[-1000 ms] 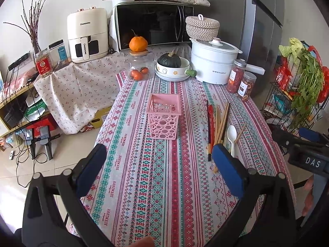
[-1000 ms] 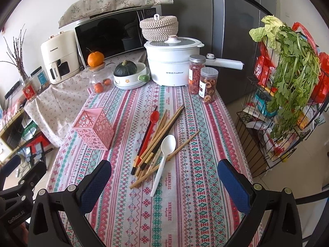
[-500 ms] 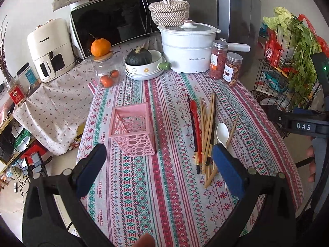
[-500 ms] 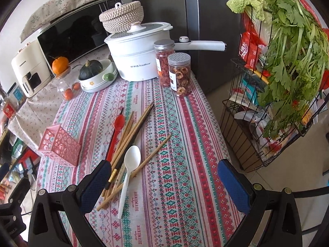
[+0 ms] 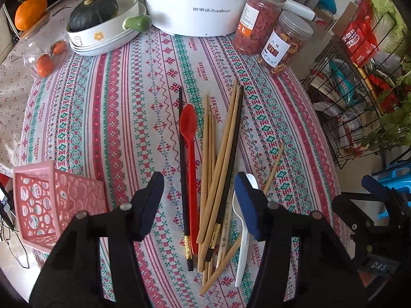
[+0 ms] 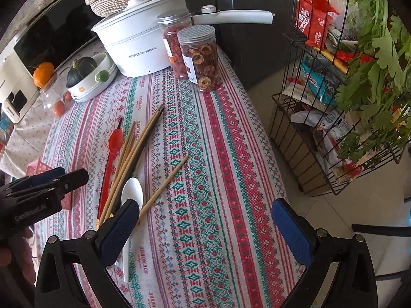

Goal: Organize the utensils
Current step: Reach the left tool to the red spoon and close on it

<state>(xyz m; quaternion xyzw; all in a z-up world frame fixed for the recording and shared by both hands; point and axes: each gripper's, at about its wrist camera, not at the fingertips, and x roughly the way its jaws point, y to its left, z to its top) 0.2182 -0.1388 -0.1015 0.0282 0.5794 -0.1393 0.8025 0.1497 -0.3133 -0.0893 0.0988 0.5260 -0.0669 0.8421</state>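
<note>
Counter [image 5: 128,118]: covered by a striped, patterned cloth in red, green and white; everything below sits on it.
Rack [image 6: 321,133]: black wire, standing on the floor to the right of the counter, holding packets and leafy greens.
Pot [image 6: 136,48]: white, lidded, long handle, at the far end of the counter.
Bowl [image 5: 102,30]: white, left of the pot, with a dark green squash in it.
Jars [image 5: 285,43]: two clear ones with dried food, just right of the pot, touching or nearly so.
Basket [image 5: 48,205]: pink, perforated, at the near left edge of the counter, left of the utensils and apart from them.
Left claw [image 5: 199,187]: pointing steeply down over the utensil pile; jaws have just been closing and stand about half apart, straddling the handles of the pile, pads pressing on nothing.
Right claw [image 6: 205,213]: jaws spread wide over bare cloth, right of the pile, holding nothing; its left pad covers part of the white spoon.
Chopsticks [image 5: 221,169]: loose bundle of bamboo and black sticks, mid-counter, tips away from the camera; one bamboo stick lies apart on the right.
Red spoon [image 5: 190,148]: along the left side of the bundle, beside a black chopstick.
White spoon [image 6: 131,197]: on the right of the bundle, bowl toward the far end.
</note>
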